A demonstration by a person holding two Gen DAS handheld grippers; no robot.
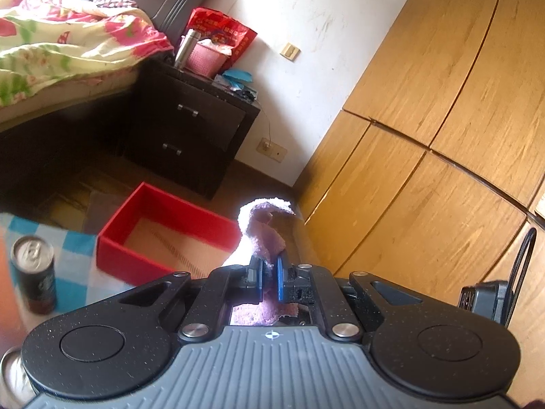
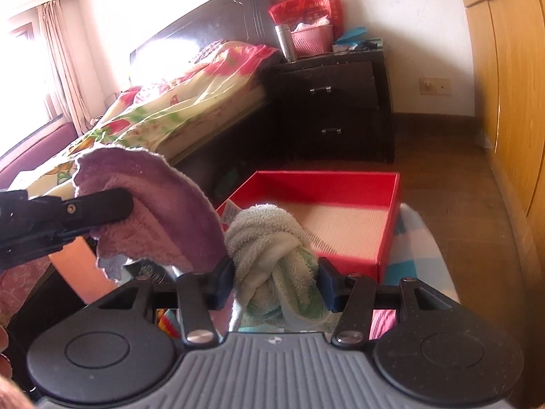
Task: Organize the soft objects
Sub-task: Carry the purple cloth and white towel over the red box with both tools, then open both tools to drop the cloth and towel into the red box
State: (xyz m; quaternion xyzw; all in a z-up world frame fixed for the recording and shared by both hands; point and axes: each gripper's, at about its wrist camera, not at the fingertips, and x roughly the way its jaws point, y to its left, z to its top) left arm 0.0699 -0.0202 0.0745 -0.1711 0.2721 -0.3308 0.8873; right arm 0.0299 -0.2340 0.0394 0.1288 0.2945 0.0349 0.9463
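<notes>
My left gripper (image 1: pixel 269 274) is shut on a purple cloth (image 1: pixel 264 230) that curls up above its blue pads. The same cloth (image 2: pixel 160 211) and the left gripper (image 2: pixel 102 206) show at the left of the right wrist view, held in the air. My right gripper (image 2: pixel 277 277) is shut on a knotted white-and-green towel (image 2: pixel 272 255), just in front of the open red box (image 2: pixel 390 235). The red box (image 1: pixel 122 254) shows low and left of the purple cloth in the left wrist view. Its floor is pale and bare.
A dark drink can (image 1: pixel 34 272) stands on a blue-and-white checked cloth (image 1: pixel 73 283) left of the box. A dark nightstand (image 2: pixel 335 102) with a pink basket (image 2: pixel 311 41) stands beyond, beside the bed (image 2: pixel 163 112). A wooden wardrobe (image 1: pixel 442 136) fills the right.
</notes>
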